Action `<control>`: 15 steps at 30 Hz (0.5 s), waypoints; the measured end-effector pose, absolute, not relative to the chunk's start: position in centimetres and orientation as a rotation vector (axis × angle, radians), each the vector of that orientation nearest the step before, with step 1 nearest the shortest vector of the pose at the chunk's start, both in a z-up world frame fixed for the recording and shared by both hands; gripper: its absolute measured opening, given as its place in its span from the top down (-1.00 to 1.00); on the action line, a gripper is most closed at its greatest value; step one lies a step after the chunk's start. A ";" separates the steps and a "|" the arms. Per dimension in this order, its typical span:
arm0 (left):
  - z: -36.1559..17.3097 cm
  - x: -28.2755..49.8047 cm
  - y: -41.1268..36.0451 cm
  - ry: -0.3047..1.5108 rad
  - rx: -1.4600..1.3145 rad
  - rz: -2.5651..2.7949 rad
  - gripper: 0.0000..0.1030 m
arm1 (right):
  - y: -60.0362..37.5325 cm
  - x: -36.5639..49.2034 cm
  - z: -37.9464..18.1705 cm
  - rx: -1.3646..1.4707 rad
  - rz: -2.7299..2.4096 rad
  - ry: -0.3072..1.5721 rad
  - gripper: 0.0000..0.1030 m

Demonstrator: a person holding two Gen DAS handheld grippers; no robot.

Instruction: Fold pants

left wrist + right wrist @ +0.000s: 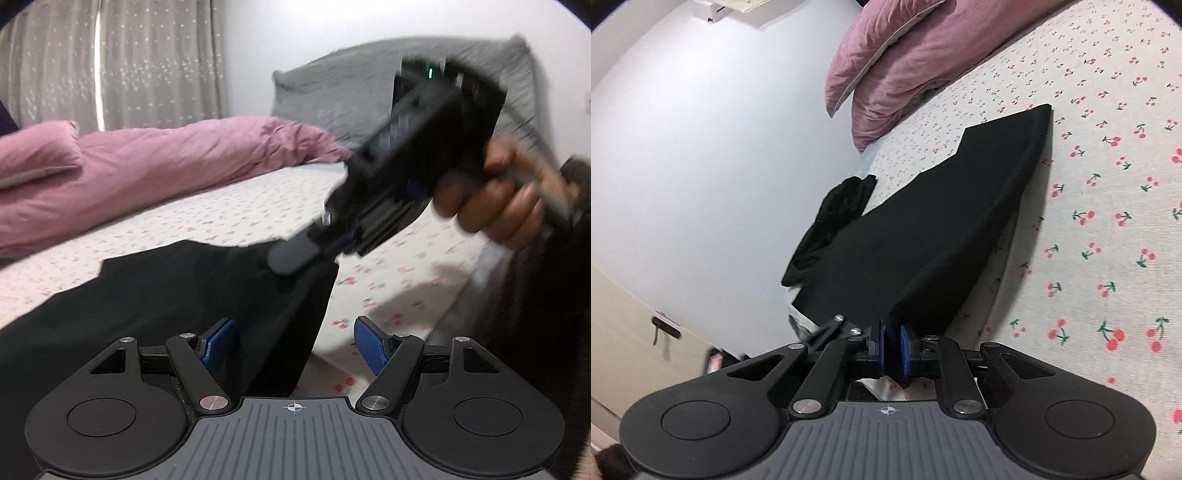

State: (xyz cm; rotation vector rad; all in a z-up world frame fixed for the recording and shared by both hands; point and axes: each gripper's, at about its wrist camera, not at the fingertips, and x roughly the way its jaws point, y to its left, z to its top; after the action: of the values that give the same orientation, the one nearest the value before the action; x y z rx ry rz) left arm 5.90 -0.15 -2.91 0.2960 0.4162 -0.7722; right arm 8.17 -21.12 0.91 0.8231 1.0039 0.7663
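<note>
Jaws of right gripper pinch pants; grip pt hidden.

Cherry-print sheet, pink duvet, grey pillow — curtains behind.

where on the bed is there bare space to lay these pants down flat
Bare cherry-print sheet lies to the right of the black pants in the right wrist view, and between the pants and the pink duvet. It is crowded along the duvet and at the grey pillow.

Black pants; cherry-print sheet; pink duvet.
</note>
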 end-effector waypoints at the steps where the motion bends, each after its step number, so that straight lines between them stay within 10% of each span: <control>1: -3.1 5.9 -0.5 0.417 0.306 -0.740 -0.37 | -21.1 8.3 1.0 0.824 0.771 1.003 0.67; 4: -3.5 6.1 -0.9 0.428 0.299 -0.654 -0.12 | -21.5 8.5 1.0 0.829 0.751 0.995 0.46; 7: -3.6 7.3 -0.9 0.470 0.281 -0.607 0.41 | -22.4 9.2 0.4 0.826 0.636 0.995 -0.36; 15: -3.6 7.7 -0.3 0.487 0.229 -0.602 0.60 | -23.3 14.0 -4.2 0.877 0.471 1.110 0.17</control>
State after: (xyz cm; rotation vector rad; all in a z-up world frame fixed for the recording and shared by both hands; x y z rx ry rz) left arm 7.75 -0.34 -3.64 0.2291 0.4874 -0.6016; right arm 13.97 -23.27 -4.19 0.8770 1.1101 0.4713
